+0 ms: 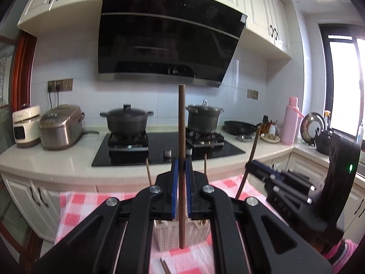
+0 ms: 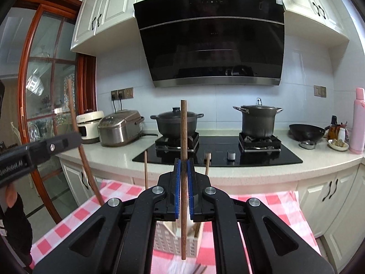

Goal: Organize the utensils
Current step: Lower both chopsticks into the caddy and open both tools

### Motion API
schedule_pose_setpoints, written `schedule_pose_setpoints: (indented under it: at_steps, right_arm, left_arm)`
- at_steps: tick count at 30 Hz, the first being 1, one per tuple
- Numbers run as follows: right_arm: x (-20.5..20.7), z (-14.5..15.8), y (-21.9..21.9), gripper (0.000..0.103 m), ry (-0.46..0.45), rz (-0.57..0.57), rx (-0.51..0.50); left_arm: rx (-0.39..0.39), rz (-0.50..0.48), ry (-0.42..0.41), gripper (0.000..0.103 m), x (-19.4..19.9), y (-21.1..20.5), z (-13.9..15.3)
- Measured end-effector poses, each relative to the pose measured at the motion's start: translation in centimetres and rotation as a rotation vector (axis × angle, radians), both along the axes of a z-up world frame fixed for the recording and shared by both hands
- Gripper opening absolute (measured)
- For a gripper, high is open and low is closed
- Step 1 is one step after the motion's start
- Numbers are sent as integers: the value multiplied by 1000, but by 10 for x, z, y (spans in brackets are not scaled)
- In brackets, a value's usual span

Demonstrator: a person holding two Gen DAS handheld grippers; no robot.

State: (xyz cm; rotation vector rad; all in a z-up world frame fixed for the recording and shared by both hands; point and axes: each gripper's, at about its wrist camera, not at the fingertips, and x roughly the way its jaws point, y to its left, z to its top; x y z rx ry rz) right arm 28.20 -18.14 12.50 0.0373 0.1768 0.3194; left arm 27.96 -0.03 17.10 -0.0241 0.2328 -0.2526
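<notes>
In the left wrist view my left gripper (image 1: 181, 162) is shut on a brown chopstick (image 1: 181, 118) held upright. Its lower end hangs over a white woven holder (image 1: 168, 237) on the checked tablecloth (image 1: 77, 207). Two thin sticks (image 1: 148, 171) stand up from the holder. My right gripper (image 1: 249, 166) shows at the right, shut on a second chopstick (image 1: 253, 146). In the right wrist view the right gripper (image 2: 183, 161) clamps its upright chopstick (image 2: 183, 125) above the same holder (image 2: 167, 239). The left gripper (image 2: 76, 139) and its tilted chopstick (image 2: 74, 118) are at the left.
Loose chopsticks (image 1: 164, 266) lie on the cloth in front of the holder. Behind the table runs a counter (image 2: 228, 171) with a black hob, two pots (image 2: 176, 123), a rice cooker (image 2: 121, 126), a wok (image 2: 306, 131) and a pink flask (image 2: 358, 123). A person's gloved hand (image 2: 13, 205) is at the far left.
</notes>
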Motion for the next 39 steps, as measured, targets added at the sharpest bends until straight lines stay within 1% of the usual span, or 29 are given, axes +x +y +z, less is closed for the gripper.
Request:
schedule_pose_setpoints:
  at_steps: [3,5,8,10,13,16,20,25,31,33,36,38,39]
  right_arm:
    - [11,9,4,6,-24,-8,-2]
    - [18,12,6,6,-30,-12,-4]
    - [31,13,9,6,-28,-22,-10]
    - [40,10,10,6,-22,-21,-9]
    - [54,1,11,6,3,-19,-4]
    - [65,-12,9,6,50,-13,2]
    - [71,-25,7,6,89,-7,-4]
    - [75,-43,15,6,133,0,-46]
    - [86,-64,20,6,196,1,-67]
    - [94,-70,19,6,225,1,-54]
    - [100,-76,16,7,245,-1,-39]
    - [102,-77,12,10,257,2,-25]
    - [101,-77,11,12,259,2,-22]
  left_arm:
    - [5,16,-32,6,14,-5,17]
    - [3,30,-37,6,25,-5,23]
    - [4,66,-41,6,41,-5,25]
    - [-14,75,-24,6,53,-2,22]
    - [-32,95,16,6,73,4,12]
    - [-41,100,77,6,93,10,-6]
    - [-20,102,135,6,108,12,-30]
    - [-6,100,214,6,122,14,-63]
    - [2,107,278,6,128,17,-97]
    - [4,114,296,6,130,18,-106]
    - [7,124,308,7,132,21,-115]
    - [8,128,309,9,132,23,-116]
    - [6,131,306,13,131,24,-116]
